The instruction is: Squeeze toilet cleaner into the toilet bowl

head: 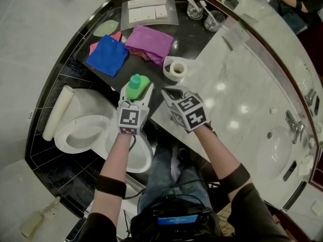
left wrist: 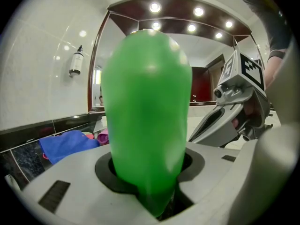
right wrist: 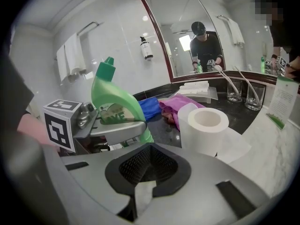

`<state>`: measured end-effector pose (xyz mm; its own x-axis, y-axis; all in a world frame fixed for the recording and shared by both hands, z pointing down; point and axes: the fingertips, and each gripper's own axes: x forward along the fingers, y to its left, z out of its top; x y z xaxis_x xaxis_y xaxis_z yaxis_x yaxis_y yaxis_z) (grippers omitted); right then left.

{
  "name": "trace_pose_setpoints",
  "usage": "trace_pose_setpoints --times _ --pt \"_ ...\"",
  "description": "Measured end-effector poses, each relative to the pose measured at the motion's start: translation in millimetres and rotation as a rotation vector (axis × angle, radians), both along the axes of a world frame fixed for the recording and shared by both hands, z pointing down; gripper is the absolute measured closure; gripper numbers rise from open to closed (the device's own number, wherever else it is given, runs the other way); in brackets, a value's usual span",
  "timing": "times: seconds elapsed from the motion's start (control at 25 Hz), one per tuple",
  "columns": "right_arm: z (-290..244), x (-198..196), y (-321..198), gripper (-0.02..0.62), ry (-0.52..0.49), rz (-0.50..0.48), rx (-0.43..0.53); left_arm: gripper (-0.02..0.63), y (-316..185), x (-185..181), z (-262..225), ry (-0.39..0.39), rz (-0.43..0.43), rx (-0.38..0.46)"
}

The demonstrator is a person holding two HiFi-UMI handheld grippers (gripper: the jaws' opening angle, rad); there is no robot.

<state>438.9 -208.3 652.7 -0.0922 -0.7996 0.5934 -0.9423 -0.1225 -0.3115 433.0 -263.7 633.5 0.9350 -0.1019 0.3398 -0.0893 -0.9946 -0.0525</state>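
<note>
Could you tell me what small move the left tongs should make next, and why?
Probably carry the bottle toward the toilet bowl: the left tongs grip it upright, and it is not yet over the bowl.

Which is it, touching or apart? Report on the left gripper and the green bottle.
Touching. In the left gripper view the left gripper clamps the green bottle between its jaws.
</note>
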Motion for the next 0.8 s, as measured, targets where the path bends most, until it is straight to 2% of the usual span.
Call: trace_pose_setpoints --times 0.08,0.2,0.28,0.56,0.8 --pt "1.4 -0.9 0.7 0.589 -0.002 0.000 -0.003 0.408 0.3 0.7 0.4 -0.004 0.003 -0.007" --pt "3.4 -2.2 2.0 0.589 -0.002 -0.001 -0.009 0.279 5.5 1.6 1.8 -0.022 0.038 -0.024" --pt "3.2 -2.8 1.9 0.589 -0.003 0.000 -0.010 0.251 6.8 0.1 3.7 -0.036 0.052 -0.028" --pt "5.1 -2.2 8.8 0.589 0.002 -0.003 -0.008 0.242 5.1 -4.8 -1.6 -0.051 0.038 -0.015" --pt "-5.8 -6.5 19.4 0.589 0.006 -0.012 0.008 0.232 9.9 -22.9 -11.9 -0.074 0.021 0.001"
